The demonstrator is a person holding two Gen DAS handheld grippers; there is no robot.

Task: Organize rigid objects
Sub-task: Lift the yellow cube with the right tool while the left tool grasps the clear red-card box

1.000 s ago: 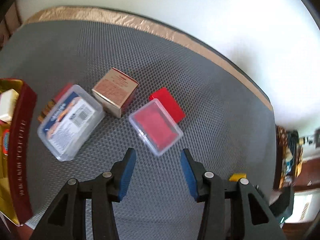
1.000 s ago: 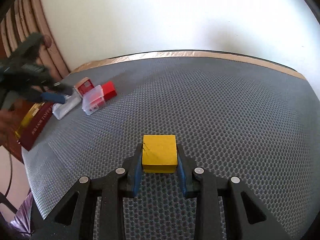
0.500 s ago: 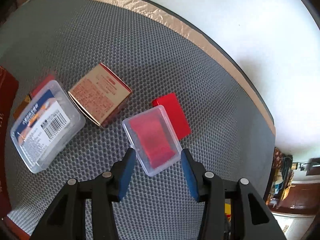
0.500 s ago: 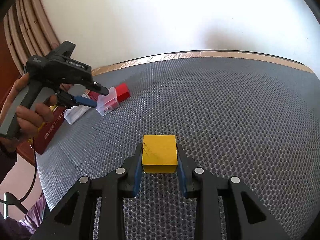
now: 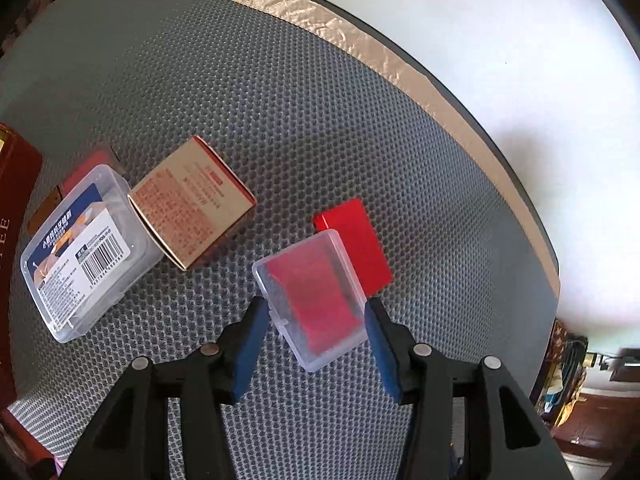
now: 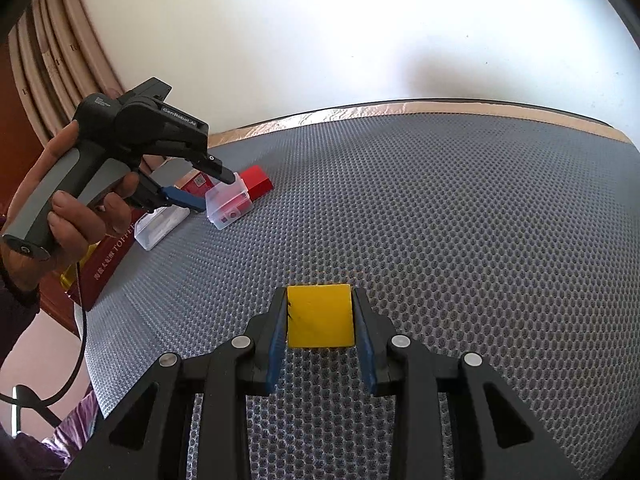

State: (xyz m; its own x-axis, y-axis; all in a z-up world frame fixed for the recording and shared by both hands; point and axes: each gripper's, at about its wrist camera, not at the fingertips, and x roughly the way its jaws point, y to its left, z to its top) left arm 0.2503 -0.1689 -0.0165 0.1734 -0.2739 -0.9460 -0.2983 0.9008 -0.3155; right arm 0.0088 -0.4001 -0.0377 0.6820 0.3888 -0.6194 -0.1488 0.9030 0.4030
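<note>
A small clear plastic case with red contents [image 5: 316,296] lies on the grey mesh mat [image 5: 320,120]. It sits between the blue pads of my left gripper [image 5: 315,308], whose jaws are opening and not pressing on it. A flat red block [image 5: 356,244] lies against its far side. To the left rest a tan cardboard box [image 5: 192,200] and a larger clear labelled case [image 5: 84,252]. In the right wrist view my right gripper [image 6: 320,308] is shut on a yellow block [image 6: 320,316] low over the mat. A hand [image 6: 60,216] holds the left gripper [image 6: 214,192] over the small case [image 6: 228,204].
A dark red box with gold lettering [image 6: 106,264] lies at the mat's left edge, beside the labelled case. Gold tape [image 5: 360,40] borders the mat's far edge under a white wall. A cable hangs from the left gripper's handle past the table edge.
My left gripper came down and forward until its fingers straddled the small clear case, rolling slightly, and its jaws widened a little. The right gripper stayed put, gripping the yellow block.
</note>
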